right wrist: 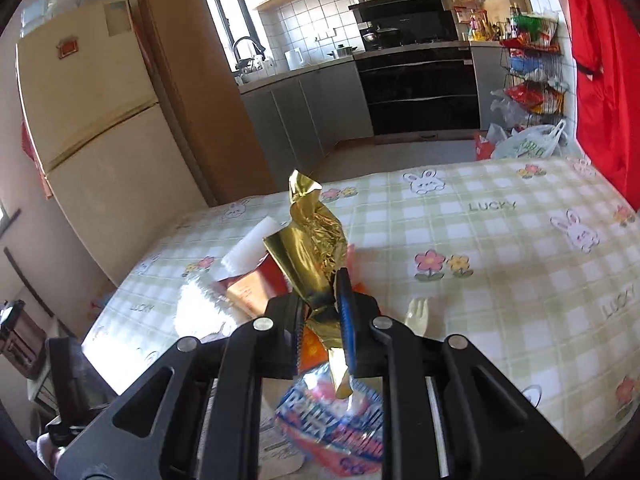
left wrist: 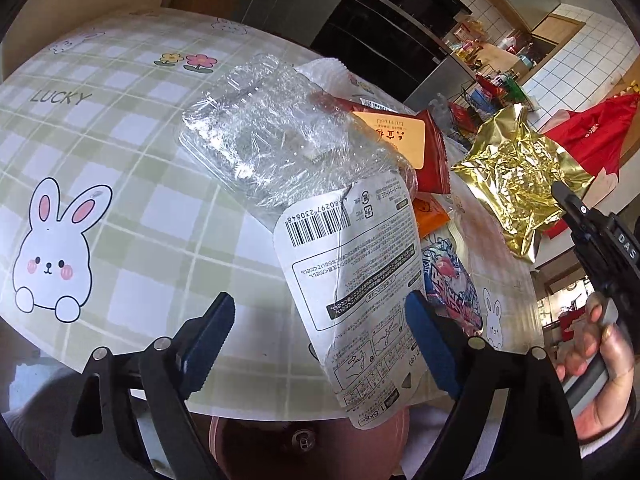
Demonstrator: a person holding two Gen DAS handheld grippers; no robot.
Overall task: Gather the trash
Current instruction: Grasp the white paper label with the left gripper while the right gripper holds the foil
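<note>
A clear plastic tray wrapped in film with a white printed label [left wrist: 344, 264] lies between my left gripper's [left wrist: 320, 340] wide-open blue-padded jaws, its label end hanging over the table edge. My right gripper [right wrist: 320, 308] is shut on a crumpled gold foil wrapper [right wrist: 312, 240] and holds it above the table; the wrapper also shows in the left wrist view [left wrist: 516, 172]. A pile of wrappers lies on the table: a red and orange packet [left wrist: 404, 136], a small orange packet [left wrist: 430, 212] and a blue-pink snack bag [right wrist: 336, 428].
The table [right wrist: 500, 240] has a green checked rabbit-print cloth. A pale plastic fork [right wrist: 418, 314] lies by the right gripper. A brown bin [left wrist: 304, 444] sits below the table's near edge. A red cloth [right wrist: 600, 60] hangs at right. Kitchen counters and fridge stand behind.
</note>
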